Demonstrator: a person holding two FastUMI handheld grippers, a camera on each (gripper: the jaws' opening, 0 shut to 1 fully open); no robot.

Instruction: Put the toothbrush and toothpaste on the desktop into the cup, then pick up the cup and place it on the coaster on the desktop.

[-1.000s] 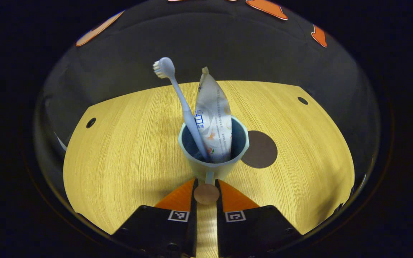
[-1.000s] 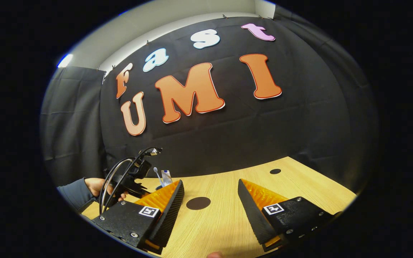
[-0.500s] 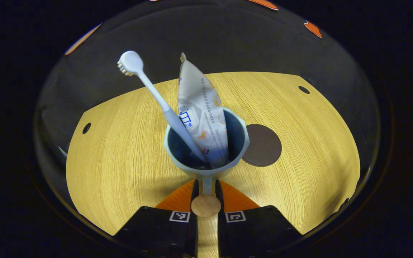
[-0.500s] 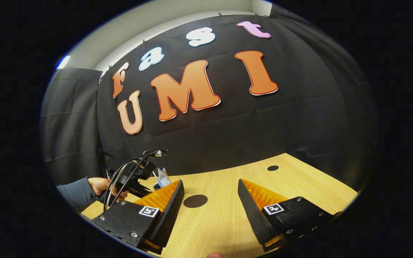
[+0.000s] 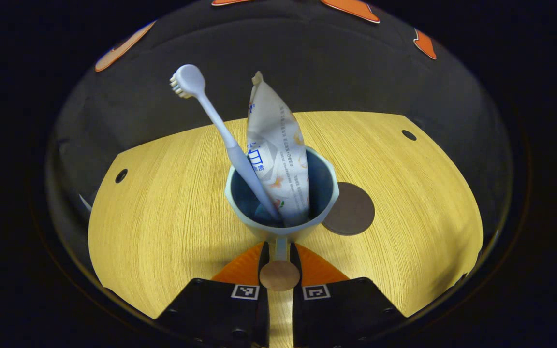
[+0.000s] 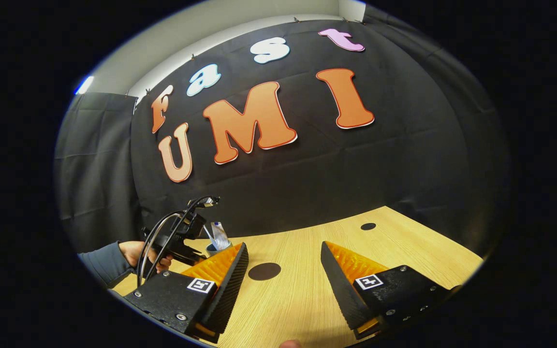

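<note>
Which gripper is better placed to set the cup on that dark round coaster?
The left gripper, I'd say. It is shut on the cup by its handle, toothbrush and toothpaste already inside, with the coaster close beside. The right gripper hangs open, holding nothing.

One cup [image 5: 282,193], one toothbrush [image 5: 220,130], one toothpaste [image 5: 276,154], one coaster [image 5: 351,210], two table holes [image 5: 121,175]
</note>
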